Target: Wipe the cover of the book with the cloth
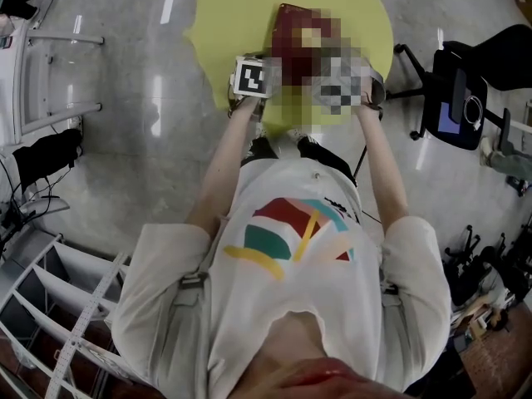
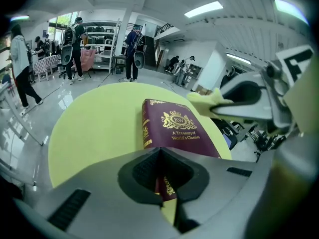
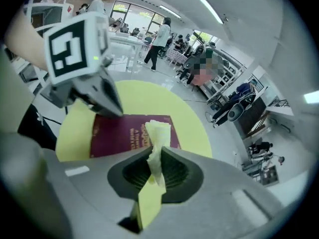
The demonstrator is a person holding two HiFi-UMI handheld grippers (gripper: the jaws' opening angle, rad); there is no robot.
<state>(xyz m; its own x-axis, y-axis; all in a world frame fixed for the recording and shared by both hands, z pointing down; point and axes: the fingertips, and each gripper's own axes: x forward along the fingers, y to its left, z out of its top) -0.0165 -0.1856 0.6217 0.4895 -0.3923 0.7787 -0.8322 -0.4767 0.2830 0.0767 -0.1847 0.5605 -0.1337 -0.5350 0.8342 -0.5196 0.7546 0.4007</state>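
A maroon book [image 2: 175, 128] with gold print lies flat on the round yellow table [image 2: 94, 128]; in the head view the book [image 1: 291, 19] is partly under a mosaic patch. My left gripper [image 2: 160, 158] is shut on the book's near edge, and from the right gripper view its fingertips [image 3: 110, 103] sit at the book's [image 3: 119, 133] corner. My right gripper [image 3: 157, 156] is shut on a pale yellow cloth [image 3: 155, 133], which drapes forward onto the cover. In the left gripper view the cloth [image 2: 207, 99] hangs over the book's far right corner.
A black office chair [image 1: 457, 98] stands right of the table [image 1: 224, 23]. White metal racks [image 1: 50, 65] and shelving [image 1: 58, 306] line the left side. Several people [image 2: 75, 44] stand far off on the glossy grey floor [image 1: 141, 165].
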